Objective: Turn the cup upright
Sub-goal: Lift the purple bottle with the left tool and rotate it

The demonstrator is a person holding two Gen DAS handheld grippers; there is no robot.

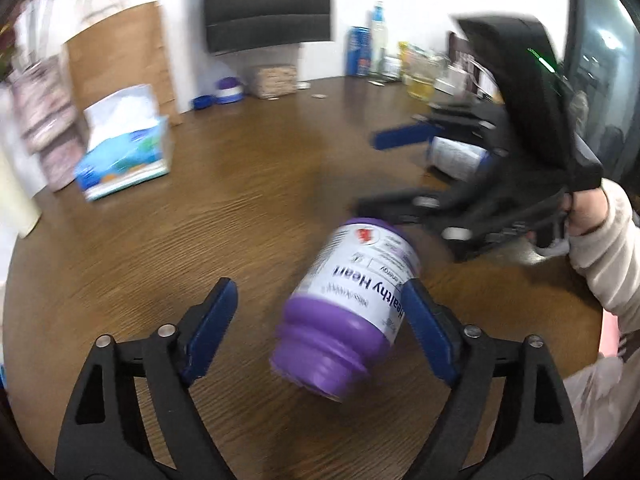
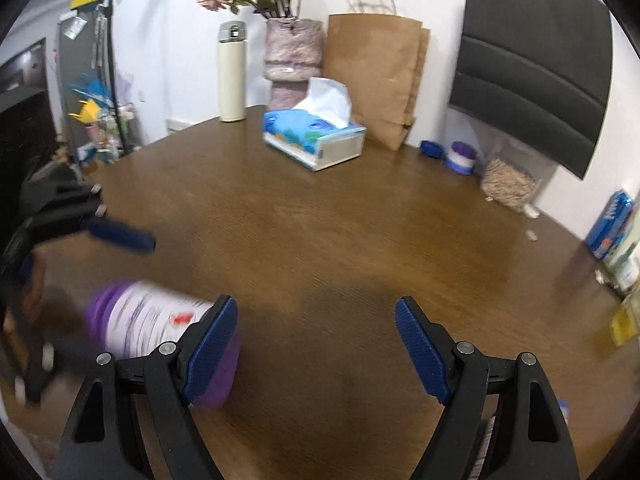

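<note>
The cup is a purple container with a white "Healthy Heart" label (image 1: 348,308), lying tilted on its side on the brown wooden table (image 1: 200,220). My left gripper (image 1: 320,320) is open, its right finger touching the cup's side while the left finger stands apart. In the right wrist view the cup (image 2: 152,320) lies blurred at lower left, just outside my right gripper's left finger. My right gripper (image 2: 316,344) is open and empty. It also shows in the left wrist view (image 1: 400,172), open beyond the cup. The left gripper (image 2: 120,236) appears at far left.
A blue tissue box (image 2: 314,140), brown paper bag (image 2: 376,76), cream thermos (image 2: 232,72) and flower vase (image 2: 294,52) stand at the table's back. A small purple jar (image 2: 462,158), a blue can (image 1: 360,50) and bottles (image 1: 378,36) line the far edge.
</note>
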